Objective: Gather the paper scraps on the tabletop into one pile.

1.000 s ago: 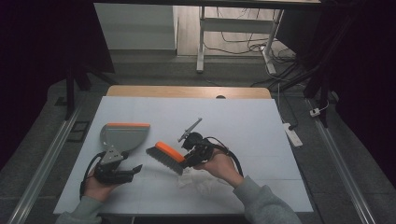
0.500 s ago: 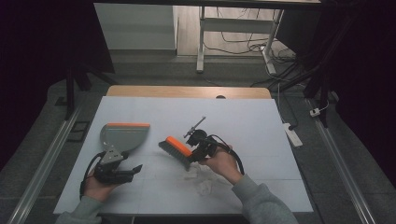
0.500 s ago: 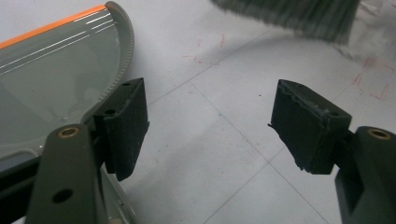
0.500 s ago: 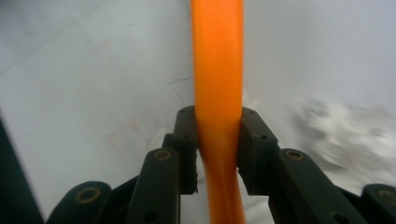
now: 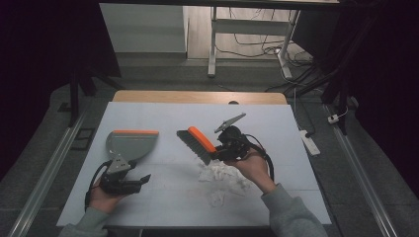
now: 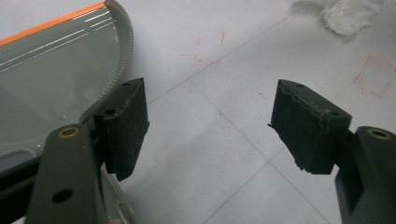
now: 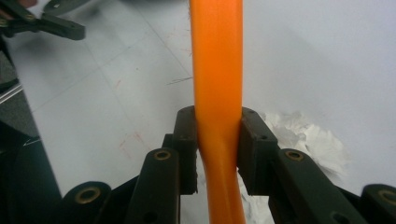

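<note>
The brush [image 5: 196,144], with its orange back and grey bristles, is held above the table [image 5: 168,116] near the centre, tilted so its far end points up and away to the left. Its orange handle [image 7: 217,93] runs straight up between the 2 jaws of the right gripper [image 5: 228,147], which pinch it from both sides. Just below and beside the brush lies a small heap of white paper scraps [image 5: 221,174] on the table, seen also in the right gripper view [image 7: 306,137].

The grey dustpan [image 5: 129,144] with an orange front edge lies flat to the left, well apart from the brush. The left gripper [image 5: 129,181] rests just beside the pan's near end, its 2 jaws spread wide around nothing; the pan's curved wall [image 6: 122,56] sits by one jaw.
</note>
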`<state>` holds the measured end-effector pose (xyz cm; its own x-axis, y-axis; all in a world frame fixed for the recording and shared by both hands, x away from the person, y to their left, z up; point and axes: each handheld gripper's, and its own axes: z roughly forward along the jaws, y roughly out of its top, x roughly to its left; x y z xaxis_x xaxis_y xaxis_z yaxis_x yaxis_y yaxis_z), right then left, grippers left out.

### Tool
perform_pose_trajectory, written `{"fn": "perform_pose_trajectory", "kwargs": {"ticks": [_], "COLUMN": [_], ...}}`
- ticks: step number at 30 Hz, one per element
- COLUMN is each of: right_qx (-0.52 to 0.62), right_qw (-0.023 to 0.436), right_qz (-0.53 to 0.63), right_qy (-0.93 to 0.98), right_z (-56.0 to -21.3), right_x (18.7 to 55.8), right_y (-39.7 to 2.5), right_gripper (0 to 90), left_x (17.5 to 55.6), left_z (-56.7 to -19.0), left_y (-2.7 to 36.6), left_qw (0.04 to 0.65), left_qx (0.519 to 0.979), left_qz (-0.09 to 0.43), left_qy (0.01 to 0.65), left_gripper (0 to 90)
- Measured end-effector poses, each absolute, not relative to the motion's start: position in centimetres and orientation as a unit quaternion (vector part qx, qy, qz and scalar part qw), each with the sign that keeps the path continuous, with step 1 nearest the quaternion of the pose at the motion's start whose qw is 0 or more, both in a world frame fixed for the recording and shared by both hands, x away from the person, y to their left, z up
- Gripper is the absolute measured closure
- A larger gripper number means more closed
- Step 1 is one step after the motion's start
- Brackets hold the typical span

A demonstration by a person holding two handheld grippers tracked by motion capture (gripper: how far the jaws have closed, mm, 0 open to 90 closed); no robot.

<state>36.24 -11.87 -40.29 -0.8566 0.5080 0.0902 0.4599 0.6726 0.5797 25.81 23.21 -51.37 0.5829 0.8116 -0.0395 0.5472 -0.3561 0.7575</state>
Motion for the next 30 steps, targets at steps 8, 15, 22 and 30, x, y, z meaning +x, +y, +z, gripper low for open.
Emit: {"fn": "perform_pose_trajectory", "kwargs": {"ticks": [8, 15, 22, 30], "right_qx": [0.246, 0.201, 0.17, 0.154], "right_qw": [0.011, -0.032, -0.048, -0.026], "right_qz": [0.295, 0.262, 0.207, 0.166], "right_qy": [0.923, 0.943, 0.962, 0.974], "right_z": [-40.4, -41.5, -43.4, -45.1], "right_x": [34.5, 31.1, 28.8, 29.7], "right_y": [-13.2, -14.2, -14.5, -13.3], "right_gripper": [71.0, 71.0, 71.0, 71.1], "left_x": [25.8, 25.9, 25.9, 25.8], "left_z": [-51.4, -51.4, -51.4, -51.4], "left_y": [23.3, 23.1, 23.1, 23.1], "left_qw": [0.38, 0.378, 0.38, 0.38], "left_qx": [0.805, 0.808, 0.808, 0.806], "left_qz": [0.174, 0.172, 0.172, 0.174], "left_qy": [0.422, 0.418, 0.417, 0.419], "left_gripper": [28.3, 28.3, 28.2, 28.3]}}
